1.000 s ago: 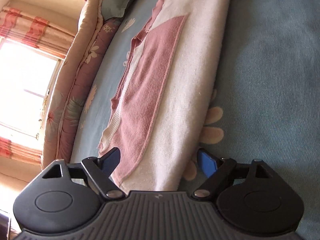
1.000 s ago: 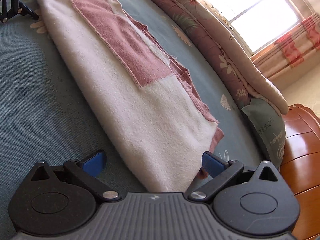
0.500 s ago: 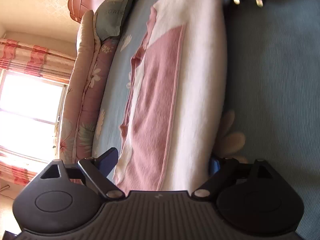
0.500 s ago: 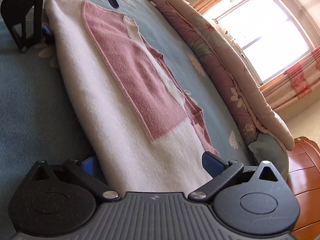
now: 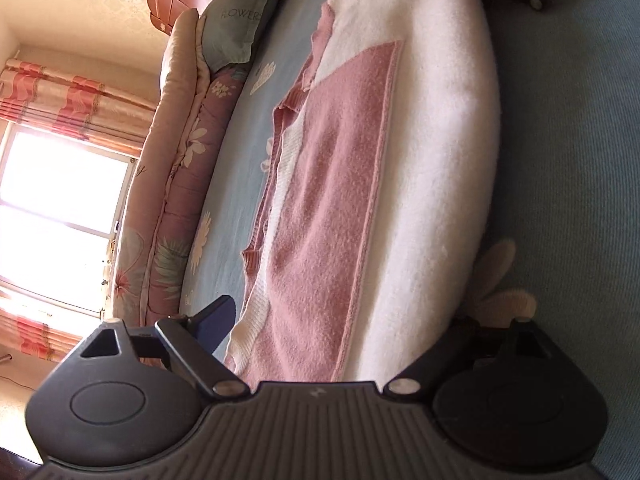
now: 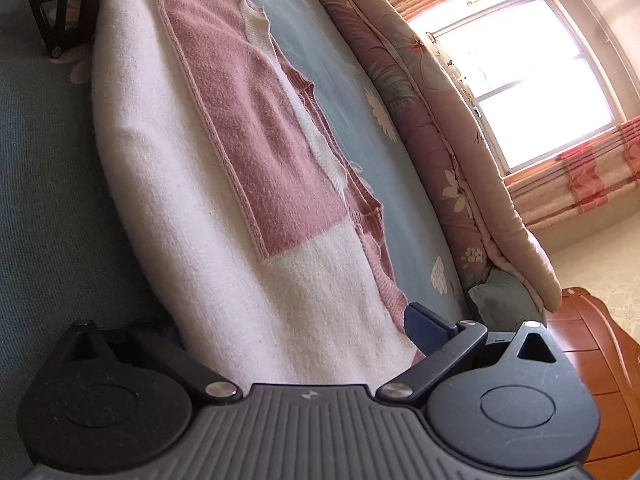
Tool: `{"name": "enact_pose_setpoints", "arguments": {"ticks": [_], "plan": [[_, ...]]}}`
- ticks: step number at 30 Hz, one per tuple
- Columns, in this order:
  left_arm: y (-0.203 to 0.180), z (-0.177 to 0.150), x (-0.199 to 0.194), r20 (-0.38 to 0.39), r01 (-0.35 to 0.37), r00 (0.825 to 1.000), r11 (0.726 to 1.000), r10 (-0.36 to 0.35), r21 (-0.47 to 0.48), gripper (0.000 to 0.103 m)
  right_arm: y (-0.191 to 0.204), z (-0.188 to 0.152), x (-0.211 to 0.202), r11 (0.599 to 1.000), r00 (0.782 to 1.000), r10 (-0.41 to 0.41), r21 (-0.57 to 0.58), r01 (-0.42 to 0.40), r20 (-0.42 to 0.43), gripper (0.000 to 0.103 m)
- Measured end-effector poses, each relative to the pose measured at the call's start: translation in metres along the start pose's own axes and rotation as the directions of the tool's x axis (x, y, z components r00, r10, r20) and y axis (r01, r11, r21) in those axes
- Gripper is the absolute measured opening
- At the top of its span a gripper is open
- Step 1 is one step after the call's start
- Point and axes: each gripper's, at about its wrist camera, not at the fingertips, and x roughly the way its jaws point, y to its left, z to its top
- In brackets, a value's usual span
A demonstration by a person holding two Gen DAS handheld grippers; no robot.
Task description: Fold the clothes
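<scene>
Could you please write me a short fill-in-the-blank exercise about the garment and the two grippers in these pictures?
1. The folded sweater is white with a large panel coloured ____.
2. The left gripper and the right gripper each straddle one ____ of the sweater.
3. Both grippers have their jaws ____.
4. The sweater lies on a bedspread coloured ____.

Missing words: pink; end; open; blue
</scene>
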Motion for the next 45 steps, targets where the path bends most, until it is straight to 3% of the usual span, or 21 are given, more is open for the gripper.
{"name": "enact_pose_setpoints", "arguments": {"ticks": [5, 9, 12, 14, 16, 19, 21, 25, 26, 27, 28, 34, 36, 38, 41, 45], "plan": [[-0.001, -0.005, 0.0, -0.012, -0.004, 1.0, 1.0, 0.004, 0.004, 0.088, -0.01, -0.018, 0.006, 1.0, 1.0, 0.006, 0.009, -0.006, -0.006, 0.103], [-0.005, 0.0, 0.002, -0.013, 0.015, 1.0, 0.999, -0.015, 0.045, 0.079, 0.009, -0.007, 0.011, 0.99, 0.998, -0.067, -0.126, 0.066, 0.002, 0.103], [-0.011, -0.002, -0.001, -0.012, 0.027, 1.0, 1.0, -0.027, 0.005, 0.058, 0.009, -0.007, 0.012, 0.99, 0.997, -0.074, -0.12, 0.073, 0.003, 0.102], [-0.022, -0.002, -0.005, -0.012, 0.031, 0.999, 0.999, -0.031, -0.011, 0.021, 0.005, -0.011, 0.012, 0.995, 0.998, -0.065, -0.072, 0.066, 0.009, 0.099], [-0.04, -0.003, -0.008, -0.013, 0.008, 1.0, 1.0, -0.008, -0.008, 0.005, 0.007, -0.015, 0.01, 0.997, 0.998, -0.057, -0.05, 0.058, 0.022, 0.091], [-0.03, -0.003, -0.008, -0.021, 0.032, 0.999, 0.995, -0.034, -0.095, 0.005, 0.016, -0.016, 0.007, 0.996, 0.998, -0.046, -0.07, 0.048, 0.031, 0.071], [-0.028, -0.002, -0.008, -0.024, 0.045, 0.999, 0.995, -0.047, -0.084, 0.006, 0.021, -0.015, 0.006, 0.994, 0.999, -0.033, -0.1, 0.036, 0.028, 0.057], [-0.033, -0.003, -0.01, -0.027, 0.032, 0.999, 0.998, -0.034, -0.056, 0.006, 0.029, -0.016, 0.006, 0.985, 1.0, 0.0, -0.17, 0.005, 0.028, 0.051], [-0.033, -0.003, -0.011, -0.026, 0.032, 0.999, 0.998, -0.033, -0.062, 0.006, 0.031, -0.016, 0.006, 0.982, 1.0, 0.009, -0.188, -0.003, 0.028, 0.043], [-0.034, -0.004, -0.012, -0.026, 0.03, 0.999, 0.998, -0.031, -0.063, 0.006, 0.033, -0.016, 0.006, 0.979, 0.999, 0.017, -0.206, -0.011, 0.027, 0.025], [-0.035, -0.004, -0.012, -0.027, 0.027, 0.999, 0.998, -0.029, -0.063, 0.006, 0.035, -0.016, 0.006, 0.975, 0.999, 0.026, -0.223, -0.019, 0.026, 0.019], [-0.033, -0.004, -0.014, -0.028, 0.043, 0.999, 0.998, -0.045, -0.047, 0.006, 0.048, -0.014, 0.012, 0.902, 0.999, -0.044, -0.428, 0.05, 0.023, 0.022], [-0.033, -0.004, -0.015, -0.026, 0.051, 0.998, 0.998, -0.052, -0.037, 0.006, 0.048, -0.012, 0.014, 0.879, 0.997, -0.074, -0.469, 0.083, 0.038, 0.039], [-0.032, -0.005, -0.015, -0.024, 0.058, 0.998, 0.998, -0.059, -0.032, 0.006, 0.043, -0.008, 0.018, 0.89, 0.997, -0.071, -0.449, 0.077, 0.03, 0.044], [-0.033, -0.006, -0.014, -0.021, 0.053, 0.998, 0.998, -0.053, -0.027, 0.006, 0.038, -0.005, 0.025, 0.922, 0.998, -0.055, -0.384, 0.059, 0.02, 0.042], [-0.033, -0.006, -0.014, -0.023, 0.051, 0.998, 0.998, -0.052, -0.027, 0.006, 0.044, -0.008, 0.031, 0.93, 0.998, -0.05, -0.363, 0.056, 0.024, 0.019]]}}
